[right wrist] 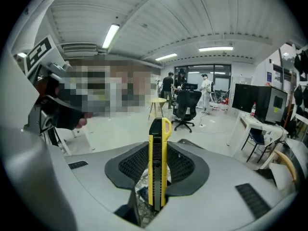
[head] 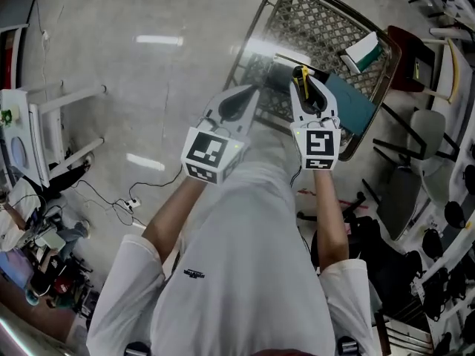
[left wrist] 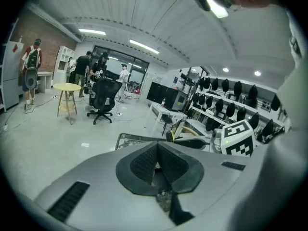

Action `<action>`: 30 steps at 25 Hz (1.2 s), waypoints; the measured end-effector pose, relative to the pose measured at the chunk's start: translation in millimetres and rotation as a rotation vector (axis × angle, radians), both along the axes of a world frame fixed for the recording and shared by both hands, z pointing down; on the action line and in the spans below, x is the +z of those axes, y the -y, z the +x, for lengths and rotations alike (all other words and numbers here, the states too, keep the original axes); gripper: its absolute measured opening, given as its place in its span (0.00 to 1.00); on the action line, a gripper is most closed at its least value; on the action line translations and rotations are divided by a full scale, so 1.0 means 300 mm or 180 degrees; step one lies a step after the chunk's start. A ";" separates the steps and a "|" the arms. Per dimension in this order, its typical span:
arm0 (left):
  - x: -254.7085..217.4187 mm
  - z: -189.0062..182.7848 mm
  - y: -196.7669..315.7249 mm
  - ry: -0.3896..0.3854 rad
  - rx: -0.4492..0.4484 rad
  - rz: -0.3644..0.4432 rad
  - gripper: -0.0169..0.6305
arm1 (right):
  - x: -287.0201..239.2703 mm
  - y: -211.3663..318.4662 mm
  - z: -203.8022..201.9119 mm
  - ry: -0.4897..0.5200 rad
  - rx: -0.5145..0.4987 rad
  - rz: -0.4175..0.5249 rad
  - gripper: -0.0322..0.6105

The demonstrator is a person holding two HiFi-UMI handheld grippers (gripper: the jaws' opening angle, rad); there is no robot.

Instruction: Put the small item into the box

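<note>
My right gripper [head: 303, 80] [right wrist: 157, 150] is shut on a yellow and black utility knife [right wrist: 158, 162] [head: 300, 75], which stands upright between the pads and pokes past the tips. It is held over the near edge of a wire mesh basket [head: 319, 28]. The left gripper [head: 249, 95] [left wrist: 157, 150] is just to the left at about the same height, with its jaws together and nothing between them. In the left gripper view the basket's rim [left wrist: 129, 137] and the right gripper's marker cube [left wrist: 238, 137] show ahead.
Inside the basket lie a green and white carton [head: 362, 52] and a teal flat item [head: 350, 104]. Dark chairs [head: 415, 191] crowd the right side. Cables [head: 119, 199] run over the floor at left. A stool [left wrist: 67, 99], an office chair [left wrist: 103, 99] and people stand farther off.
</note>
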State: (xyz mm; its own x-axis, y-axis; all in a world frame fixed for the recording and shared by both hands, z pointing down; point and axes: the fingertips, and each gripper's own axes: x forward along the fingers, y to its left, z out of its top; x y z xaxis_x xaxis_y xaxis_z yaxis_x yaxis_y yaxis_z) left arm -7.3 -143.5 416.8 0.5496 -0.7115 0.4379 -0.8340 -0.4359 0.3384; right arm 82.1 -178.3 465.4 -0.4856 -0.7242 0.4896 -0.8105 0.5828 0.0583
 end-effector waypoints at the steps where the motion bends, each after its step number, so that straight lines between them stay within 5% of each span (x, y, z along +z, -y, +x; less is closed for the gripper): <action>1: 0.012 -0.001 0.003 0.0007 -0.0007 -0.0024 0.03 | 0.027 0.005 0.000 -0.0011 -0.0016 -0.0045 0.21; 13: 0.169 0.009 0.056 -0.0004 -0.0053 -0.0281 0.03 | 0.280 0.089 -0.029 -0.0030 -0.0157 -0.0377 0.21; 30: 0.384 0.031 0.084 0.0014 -0.0141 -0.0583 0.03 | 0.687 0.099 -0.019 -0.0584 -0.0369 -0.0962 0.21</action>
State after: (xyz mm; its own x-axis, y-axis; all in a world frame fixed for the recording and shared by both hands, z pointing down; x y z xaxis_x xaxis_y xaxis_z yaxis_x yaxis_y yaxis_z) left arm 2.2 -168.6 532.0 0.5173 -0.6430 0.5647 -0.8526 -0.3302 0.4050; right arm 76.5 -207.9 671.6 -0.4403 -0.4788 0.7596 -0.7300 0.6834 0.0076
